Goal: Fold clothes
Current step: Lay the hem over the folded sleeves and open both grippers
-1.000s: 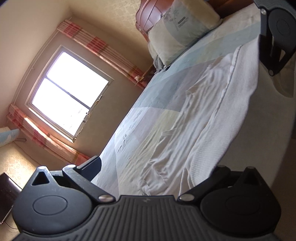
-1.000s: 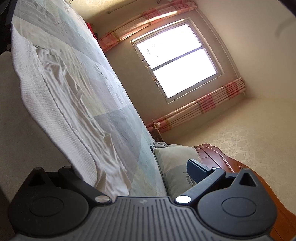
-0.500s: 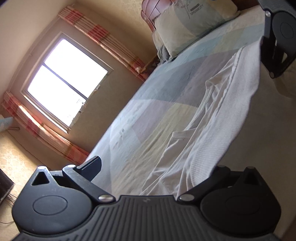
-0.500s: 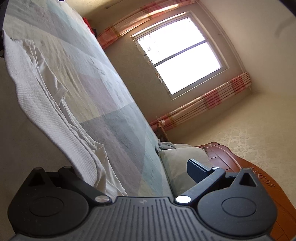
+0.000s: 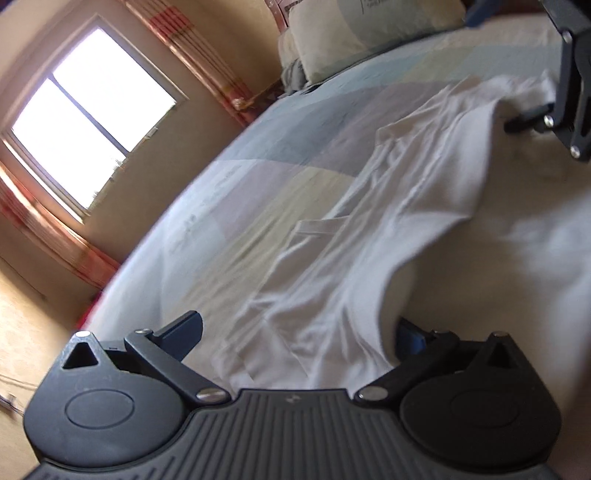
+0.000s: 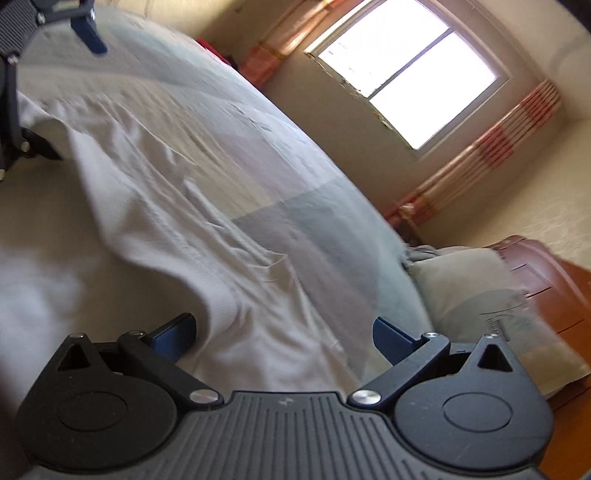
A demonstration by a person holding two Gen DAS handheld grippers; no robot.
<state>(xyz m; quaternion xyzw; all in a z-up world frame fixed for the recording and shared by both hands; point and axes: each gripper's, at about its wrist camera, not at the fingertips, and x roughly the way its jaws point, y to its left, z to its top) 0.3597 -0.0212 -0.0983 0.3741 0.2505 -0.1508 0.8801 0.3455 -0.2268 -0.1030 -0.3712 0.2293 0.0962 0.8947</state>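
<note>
Both of my grippers are at the near edge of the bed [image 5: 229,206], each with its two blue-tipped fingers spread wide. Left wrist view: my left gripper [image 5: 299,332] has its fingers parted on either side of the white garment [image 5: 369,229]; the cloth lies between them, and the right-hand finger [image 5: 410,338] is partly covered by a fold, but neither pad can be seen pressing the fabric. Right wrist view: my right gripper [image 6: 284,332] likewise stands open, with the same garment [image 6: 207,236] running between its fingers [image 6: 173,334] and draped loosely over the pale patchwork bedspread [image 6: 295,206]. The garment stretches crumpled along the bed edge from one gripper to the other; its surface is blurred. Each gripper shows at the upper corner of the other's view. Background: a pillow [image 5: 369,33] against a wooden headboard [image 6: 546,280], and a bright window [image 6: 406,74] flanked by red-striped curtains [image 6: 491,147].
</note>
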